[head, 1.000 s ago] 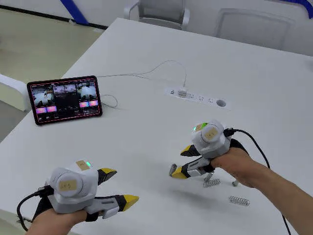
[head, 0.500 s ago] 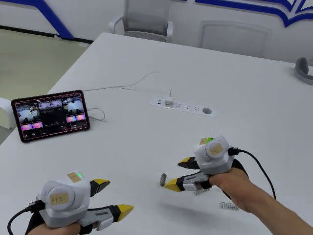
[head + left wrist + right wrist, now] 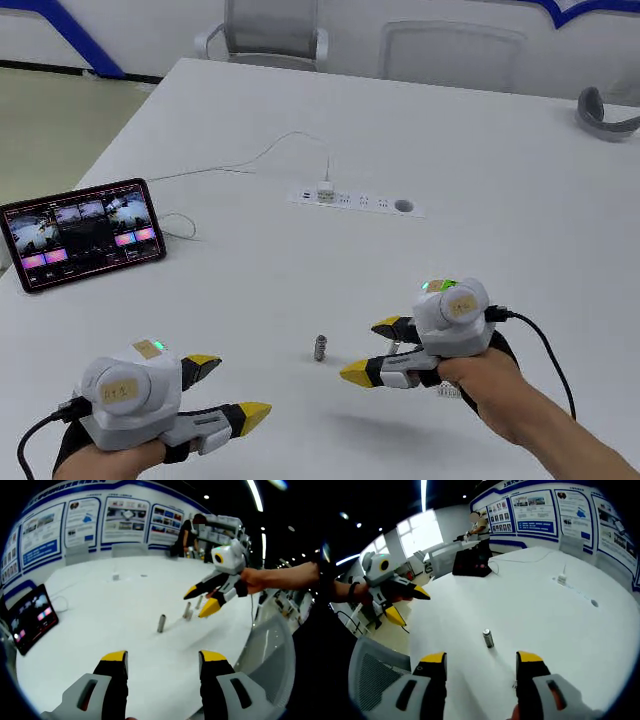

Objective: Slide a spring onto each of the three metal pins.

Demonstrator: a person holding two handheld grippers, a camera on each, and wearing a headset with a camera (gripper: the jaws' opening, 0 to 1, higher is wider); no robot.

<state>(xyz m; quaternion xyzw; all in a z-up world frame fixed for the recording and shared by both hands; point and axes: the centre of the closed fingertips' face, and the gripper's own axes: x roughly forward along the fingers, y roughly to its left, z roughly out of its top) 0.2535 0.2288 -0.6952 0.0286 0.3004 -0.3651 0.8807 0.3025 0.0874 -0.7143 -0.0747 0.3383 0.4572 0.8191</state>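
Beyond released left gripper (image 3: 164, 656), 3 pins (image 3: 187, 611); facing released right gripper (image 3: 481, 657), 1 pin (image 3: 488, 638).

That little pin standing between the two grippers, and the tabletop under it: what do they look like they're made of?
The pin looks like grey metal, judging by its dull sheen. Coil ridges wrap it in the right gripper view, probably a steel wire spring. The table has a smooth, plain white surface with no grain, likely laminate, though the look leaves that open.

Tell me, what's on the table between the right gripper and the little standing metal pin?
Nothing: bare white table separates the right gripper from the metal pin, seen in the right gripper view.
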